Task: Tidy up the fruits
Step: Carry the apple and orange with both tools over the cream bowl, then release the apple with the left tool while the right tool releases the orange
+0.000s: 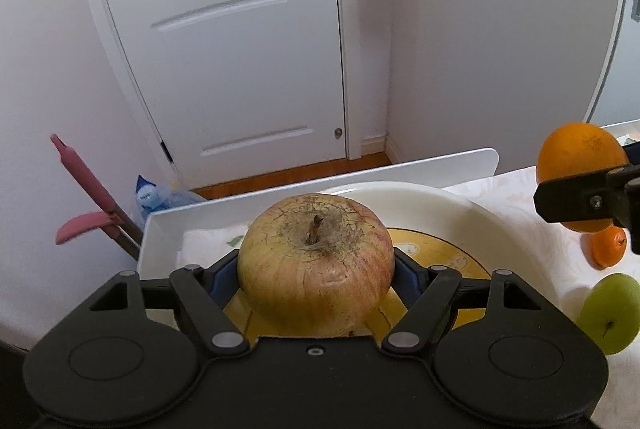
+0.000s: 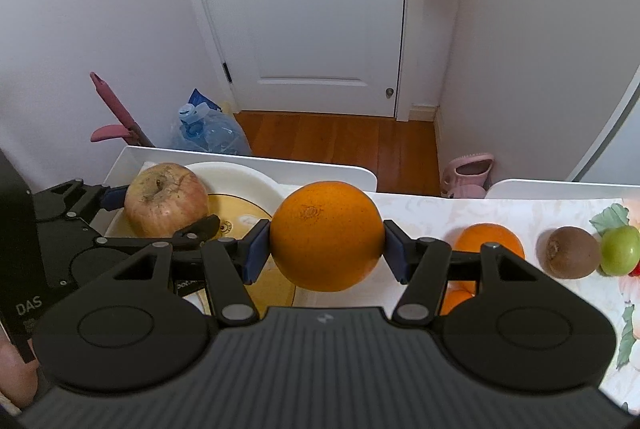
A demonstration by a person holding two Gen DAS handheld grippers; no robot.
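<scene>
**Apple and orange held over the plate**

From the left wrist we see our left tongs [image 1: 316, 275] clamped on a apple [image 1: 315, 261], stem up, blue pads pressing both its sides. The apple hangs above a white plate [image 1: 460, 205] with a yellow centre, which sits inside a white tray [image 1: 400, 169] on the bench [image 1: 516, 197]. At the right edge our right tongs [image 1: 588, 185] grip an orange [image 1: 576, 157]. Below it lie a smaller orange [image 1: 608, 249] and a green fruit [image 1: 612, 313].

From the right wrist, the right tongs [image 2: 326, 249] stand about half open, pads tight on the orange [image 2: 326, 235], held over the plate's [image 2: 240, 177] right rim. To the left, the left tongs [image 2: 160, 213] hold the apple [image 2: 166, 199] above the plate. On the bench [image 2: 420, 205] to the right rest another orange [image 2: 490, 239], a kiwi [image 2: 570, 251] and a green fruit [image 2: 620, 249], the last two touching.
</scene>
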